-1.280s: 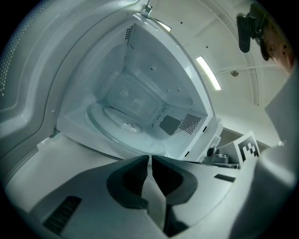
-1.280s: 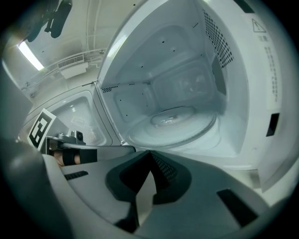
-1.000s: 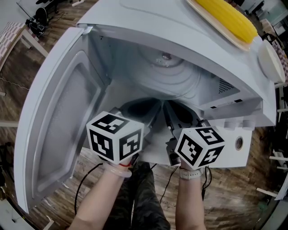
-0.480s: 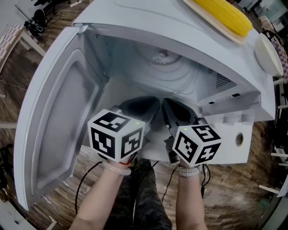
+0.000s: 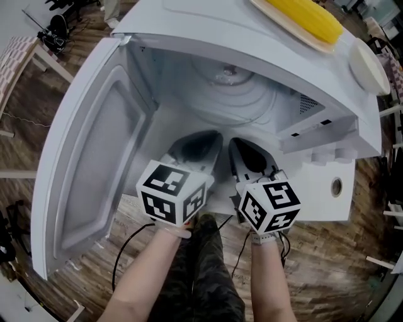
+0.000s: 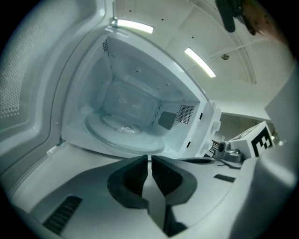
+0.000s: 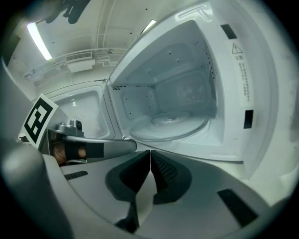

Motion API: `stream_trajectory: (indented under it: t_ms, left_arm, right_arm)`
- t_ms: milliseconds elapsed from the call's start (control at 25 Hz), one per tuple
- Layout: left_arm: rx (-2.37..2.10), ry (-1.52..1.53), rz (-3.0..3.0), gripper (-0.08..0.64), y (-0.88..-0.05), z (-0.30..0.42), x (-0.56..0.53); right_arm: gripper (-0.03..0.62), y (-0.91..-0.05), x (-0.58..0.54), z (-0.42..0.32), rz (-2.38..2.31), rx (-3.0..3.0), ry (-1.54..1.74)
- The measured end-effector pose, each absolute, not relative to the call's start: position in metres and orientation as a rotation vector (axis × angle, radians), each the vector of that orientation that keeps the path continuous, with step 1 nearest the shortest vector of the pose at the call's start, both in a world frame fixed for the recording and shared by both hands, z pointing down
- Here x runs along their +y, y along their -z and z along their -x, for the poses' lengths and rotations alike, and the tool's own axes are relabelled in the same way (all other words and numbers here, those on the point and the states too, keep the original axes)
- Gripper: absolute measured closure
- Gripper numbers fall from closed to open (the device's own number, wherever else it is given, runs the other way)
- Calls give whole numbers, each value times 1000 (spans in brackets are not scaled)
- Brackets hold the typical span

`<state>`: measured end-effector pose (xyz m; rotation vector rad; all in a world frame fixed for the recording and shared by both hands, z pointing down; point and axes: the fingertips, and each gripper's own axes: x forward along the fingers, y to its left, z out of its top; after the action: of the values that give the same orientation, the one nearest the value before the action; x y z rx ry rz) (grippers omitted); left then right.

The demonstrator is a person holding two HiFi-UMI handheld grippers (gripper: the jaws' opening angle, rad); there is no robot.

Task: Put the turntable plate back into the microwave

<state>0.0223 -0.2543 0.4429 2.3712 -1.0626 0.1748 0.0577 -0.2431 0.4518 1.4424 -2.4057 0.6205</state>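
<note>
The clear glass turntable plate [image 5: 234, 94] lies flat on the floor inside the white microwave [image 5: 208, 25]; it also shows in the left gripper view [image 6: 122, 133] and the right gripper view [image 7: 169, 126]. Both grippers sit just outside the cavity's mouth, apart from the plate. My left gripper [image 6: 150, 164] is shut with nothing between its jaws. My right gripper [image 7: 150, 156] is shut and empty too. In the head view the left gripper [image 5: 196, 146] and right gripper [image 5: 252, 157] stand side by side at the front opening.
The microwave door [image 5: 94, 170] hangs open to the left. A wooden tray with a yellow corn cob [image 5: 305, 16] and a white dish [image 5: 368, 66] rest on top of the microwave. The control panel with a knob [image 5: 335, 186] is at the right.
Both grippers have drawn back a little from the cavity toward the person; the plate stays in place inside.
</note>
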Motion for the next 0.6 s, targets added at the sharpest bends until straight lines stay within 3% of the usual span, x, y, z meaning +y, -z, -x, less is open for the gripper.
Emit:
stream_trajectory:
  t_ms: [600]
  left_arm:
    - [-1289,-58,-2426,528,-413,4,-225]
  right_arm:
    - [571,-413,-210,-48,-1530,-2505,-473]
